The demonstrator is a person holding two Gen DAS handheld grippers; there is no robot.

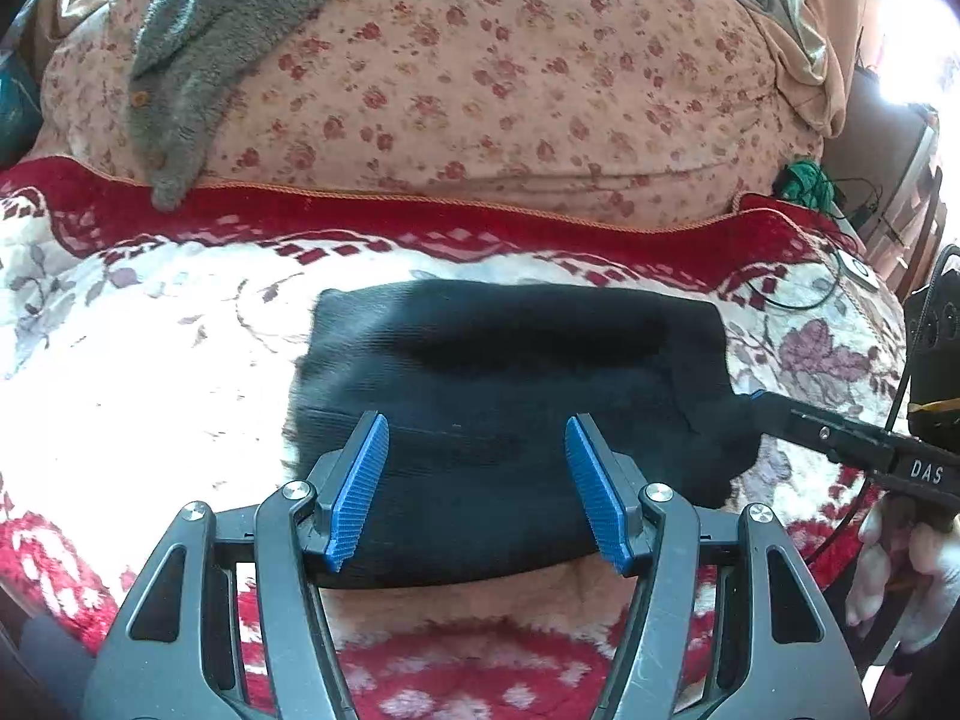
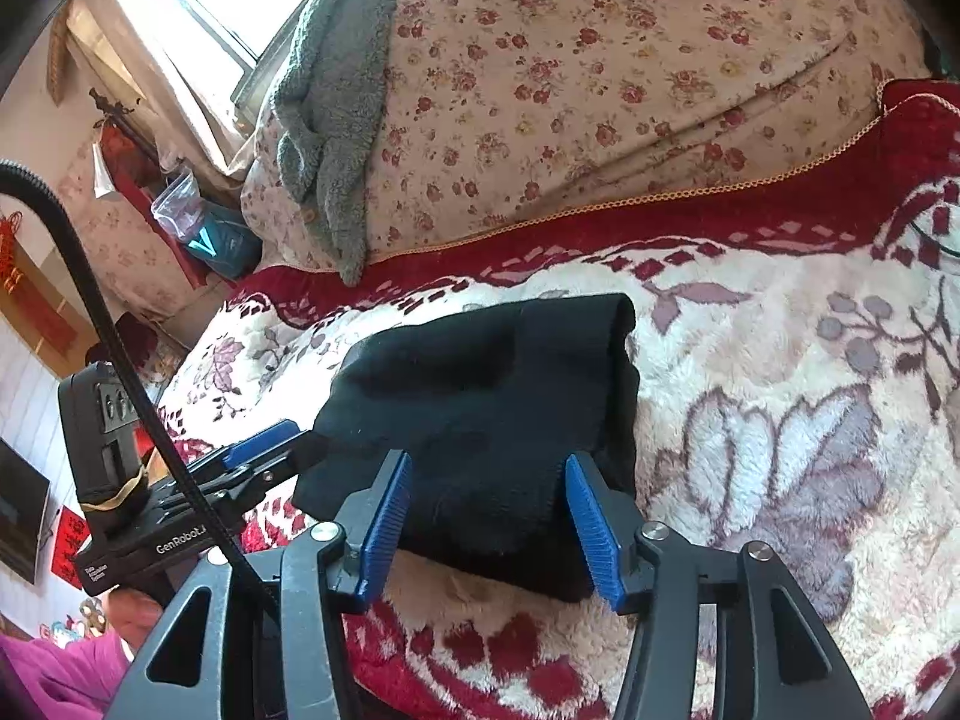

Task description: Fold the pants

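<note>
The black pants [image 1: 510, 372] lie folded into a thick rectangular bundle on the plush blanket. My left gripper [image 1: 477, 426] hovers over the bundle's near edge, its blue pads [image 1: 360, 480] wide apart and pressing on nothing. From the right, the right gripper's tip [image 1: 761, 399] reaches the bundle's right corner. In the right wrist view the pants [image 2: 498, 396] lie under and between my right gripper [image 2: 487, 468], whose pads [image 2: 591, 525] stand open and clear of the cloth. The left gripper [image 2: 270, 438] shows at the bundle's left corner.
A red and white floral blanket [image 1: 150, 360] covers the bed. Behind it rises a heaped flowered quilt [image 1: 480, 60] with a grey fleece garment [image 1: 180, 72] draped on it. A cable and small white device [image 1: 858, 270] lie at the right. A hand [image 1: 888, 570] holds the right gripper.
</note>
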